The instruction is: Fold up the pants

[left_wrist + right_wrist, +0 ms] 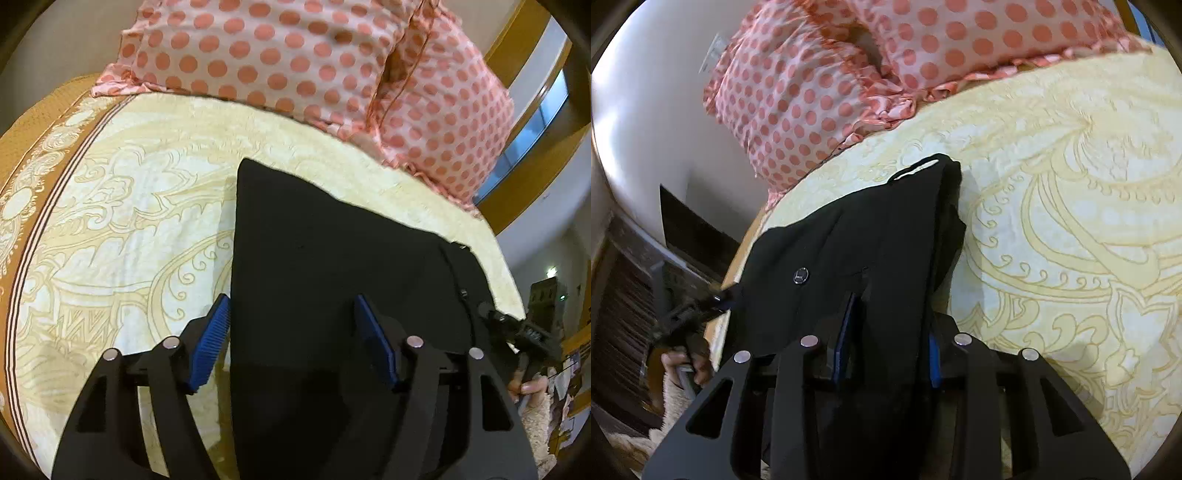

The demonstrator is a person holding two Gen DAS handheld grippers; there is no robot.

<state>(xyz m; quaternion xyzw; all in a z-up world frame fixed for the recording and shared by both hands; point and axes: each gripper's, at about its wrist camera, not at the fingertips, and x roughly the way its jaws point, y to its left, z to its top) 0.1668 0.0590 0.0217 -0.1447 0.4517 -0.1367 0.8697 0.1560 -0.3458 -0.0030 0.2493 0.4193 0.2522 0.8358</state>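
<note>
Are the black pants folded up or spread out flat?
Partly folded. The black pants lie on the bed with layers stacked along their right edge; the right claw has cloth between its fingers. How many folds: cannot tell.

Black pants (332, 251) lie flat on the patterned bedspread (129, 221), button showing.

You have one pair of black pants (332, 258) on one bed (129, 221). You hold two grippers, the left gripper (291, 339) and the right gripper (890, 343), each with two blue-padded fingers. Two polka-dot pillows (258, 55) sit at the head of the bed. One button (800, 276) shows on the pants.
</note>
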